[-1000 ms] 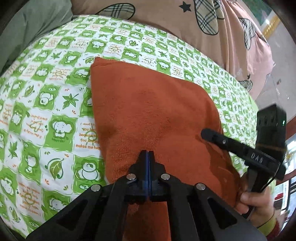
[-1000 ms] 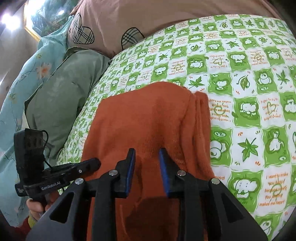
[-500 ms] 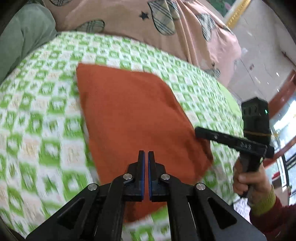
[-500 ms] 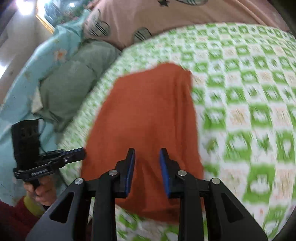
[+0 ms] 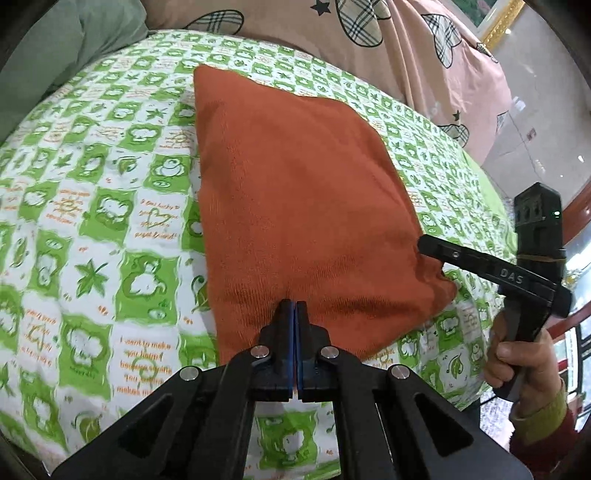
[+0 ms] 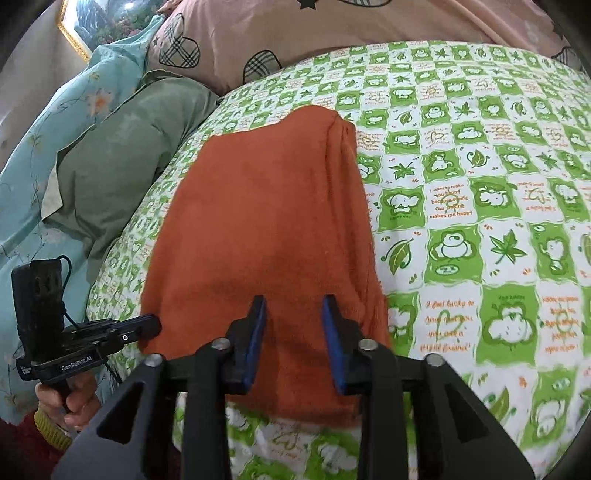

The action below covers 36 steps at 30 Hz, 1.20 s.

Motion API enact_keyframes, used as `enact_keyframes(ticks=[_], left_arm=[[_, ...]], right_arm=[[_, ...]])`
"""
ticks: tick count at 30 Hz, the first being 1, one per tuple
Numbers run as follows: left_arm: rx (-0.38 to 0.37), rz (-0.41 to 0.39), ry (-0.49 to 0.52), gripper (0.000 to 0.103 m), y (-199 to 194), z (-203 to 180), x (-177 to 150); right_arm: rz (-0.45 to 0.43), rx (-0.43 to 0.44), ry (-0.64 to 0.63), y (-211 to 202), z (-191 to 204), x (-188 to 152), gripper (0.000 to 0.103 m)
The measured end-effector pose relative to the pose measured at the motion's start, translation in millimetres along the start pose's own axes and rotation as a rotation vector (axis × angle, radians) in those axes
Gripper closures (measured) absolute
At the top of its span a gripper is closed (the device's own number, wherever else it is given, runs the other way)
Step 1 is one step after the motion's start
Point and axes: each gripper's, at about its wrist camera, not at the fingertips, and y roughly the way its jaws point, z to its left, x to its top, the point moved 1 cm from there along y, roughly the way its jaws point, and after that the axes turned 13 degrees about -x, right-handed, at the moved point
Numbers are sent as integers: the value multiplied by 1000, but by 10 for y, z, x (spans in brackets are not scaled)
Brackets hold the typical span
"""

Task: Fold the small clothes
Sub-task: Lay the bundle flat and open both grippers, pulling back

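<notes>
An orange knitted garment (image 5: pixel 303 206), folded into a rectangle, lies flat on the green-and-white patterned bedcover (image 5: pixel 110 221). My left gripper (image 5: pixel 294 306) hovers over its near edge, shut, with nothing visible between the pads. In the right wrist view the garment (image 6: pixel 266 221) stretches away from my right gripper (image 6: pixel 293 302). Those jaws are opening above the near edge, and the pads press on nothing. The left gripper (image 6: pixel 147 326) shows at the garment's near left corner. The right gripper (image 5: pixel 424 245) reaches its near right corner.
A pink quilt with plaid hearts (image 5: pixel 369 33) lies behind the bedcover. A grey-green pillow (image 6: pixel 122 158) and a light blue floral cover (image 6: pixel 55 122) sit to the left. The bed's edge and a tiled floor (image 5: pixel 535 122) are on the right. A person's hands (image 5: pixel 517 354) hold the handles.
Both grippers have drawn back from over the garment's middle to its near edge. The right jaws now stand wider. The garment lies where it was.
</notes>
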Motion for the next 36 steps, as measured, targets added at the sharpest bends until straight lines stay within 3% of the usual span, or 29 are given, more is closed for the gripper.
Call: enact_keyframes(ticks=[3, 6, 7, 8, 14, 20, 36], left_arm=[[-12, -16, -7, 89, -121, -44, -61], [-7, -48, -14, 58, -296, -84, -141], [51, -70, -11, 39, -363, -109, -173], [95, -95, -5, 30, -423, -124, -204], [186, -116, -21, 23, -617, -116, -350], [313, -75, 2, 23, -616, -133, -536], [460, -47, 66, 23, -635, -256, -521]], right_arm=[[-19, -7, -19, -171, 82, -66, 50], [-27, -8, -33, -285, 159, -160, 41], [-26, -10, -34, -305, 177, -192, 37], [-25, -15, -36, -333, 192, -236, 33], [-15, -66, -43, -454, 234, -444, 17], [-25, -113, -77, -579, 285, -623, 9], [-20, -146, -115, -606, 360, -716, 5]])
